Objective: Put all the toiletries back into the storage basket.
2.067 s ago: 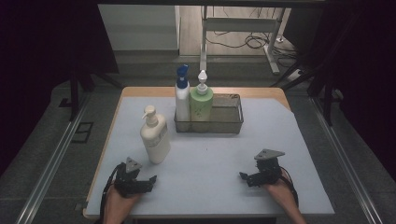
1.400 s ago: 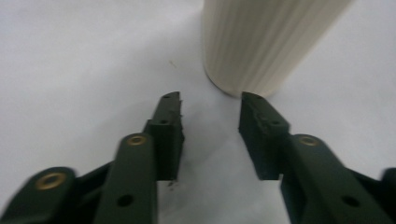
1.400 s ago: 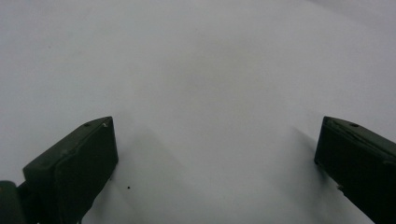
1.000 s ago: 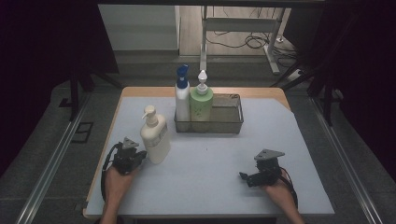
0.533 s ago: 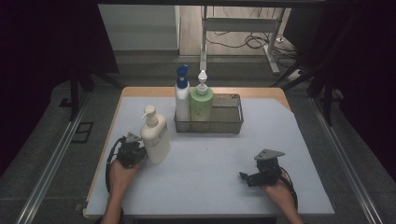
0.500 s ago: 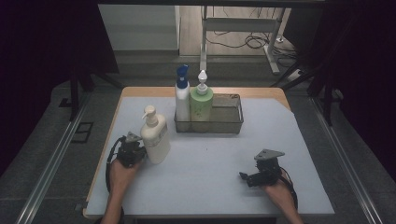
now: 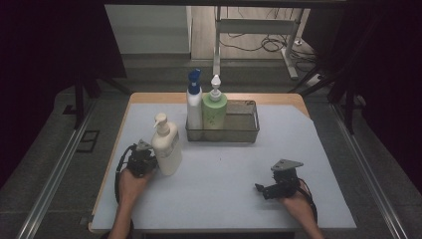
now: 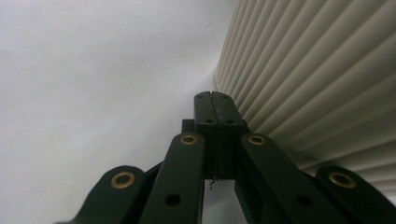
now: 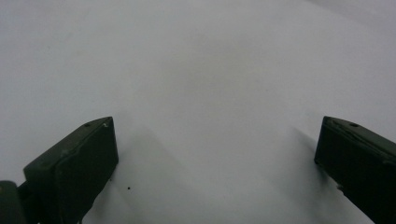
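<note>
From above, the left tool (image 7: 149, 160) sits right against the cream pump bottle (image 7: 166, 148), which stands upright on the desk (image 7: 224, 174) in front of the wire basket (image 7: 249, 130). Its own camera shows jaws pinched together, empty, beside the bottle's ribbed wall (image 8: 317, 79). The right tool (image 9: 215, 154) rests well apart, jaws spread wide over bare desk.

No readable text, brand, no. or sign anywhere. Cream ribbed plastic pump bottle (image 7: 166, 147) on the white table mat (image 7: 224, 189): no label legible in the high view, and the left gripper view (image 8: 327, 70) gives bare ribs only. Pale green pump bottle (image 7: 215, 110) and white bottle w/ blue spray top (image 7: 194, 102) in the wire mesh basket (image 7: 246, 130): too small and dim to tell any print.
</note>
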`<state>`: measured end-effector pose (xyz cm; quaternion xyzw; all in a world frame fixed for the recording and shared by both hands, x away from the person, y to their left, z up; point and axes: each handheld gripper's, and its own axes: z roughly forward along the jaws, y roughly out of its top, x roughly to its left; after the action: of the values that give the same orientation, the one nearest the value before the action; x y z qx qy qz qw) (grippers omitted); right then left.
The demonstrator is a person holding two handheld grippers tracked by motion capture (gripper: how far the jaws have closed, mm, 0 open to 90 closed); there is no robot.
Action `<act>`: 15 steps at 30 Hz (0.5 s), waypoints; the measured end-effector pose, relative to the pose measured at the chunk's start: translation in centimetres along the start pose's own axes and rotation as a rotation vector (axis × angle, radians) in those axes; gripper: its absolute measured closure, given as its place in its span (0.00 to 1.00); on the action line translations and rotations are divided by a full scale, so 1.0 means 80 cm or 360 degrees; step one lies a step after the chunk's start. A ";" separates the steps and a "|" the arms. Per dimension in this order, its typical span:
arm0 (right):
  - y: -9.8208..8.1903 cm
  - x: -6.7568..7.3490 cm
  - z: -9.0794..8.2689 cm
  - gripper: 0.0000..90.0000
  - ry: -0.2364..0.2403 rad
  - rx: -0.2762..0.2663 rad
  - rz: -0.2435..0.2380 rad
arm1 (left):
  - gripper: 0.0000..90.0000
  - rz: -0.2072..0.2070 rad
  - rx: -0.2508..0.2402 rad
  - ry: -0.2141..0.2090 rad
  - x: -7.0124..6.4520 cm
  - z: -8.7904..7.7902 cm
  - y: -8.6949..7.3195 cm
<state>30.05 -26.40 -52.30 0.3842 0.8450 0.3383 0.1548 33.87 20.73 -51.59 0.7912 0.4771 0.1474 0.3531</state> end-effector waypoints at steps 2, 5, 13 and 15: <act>0.000 0.000 0.000 0.00 0.0000 0.0000 0.0001 | 0.99 0.0009 -0.0005 -0.0008 -0.002 0.002 0.001; 0.000 0.000 0.000 0.00 0.0001 0.0001 0.0001 | 0.99 0.0017 -0.0009 -0.0023 -0.005 0.003 0.001; 0.000 0.000 0.000 0.00 0.0002 0.0000 0.0002 | 0.99 0.0031 -0.0035 -0.0063 -0.008 0.005 0.004; 0.000 0.000 0.000 0.00 0.0002 0.0000 0.0002 | 0.99 0.0038 -0.0044 -0.0071 -0.009 0.004 0.005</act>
<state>30.05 -26.40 -52.30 0.3843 0.8450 0.3385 0.1540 33.91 19.86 -51.46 0.7949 0.4575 0.1405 0.3728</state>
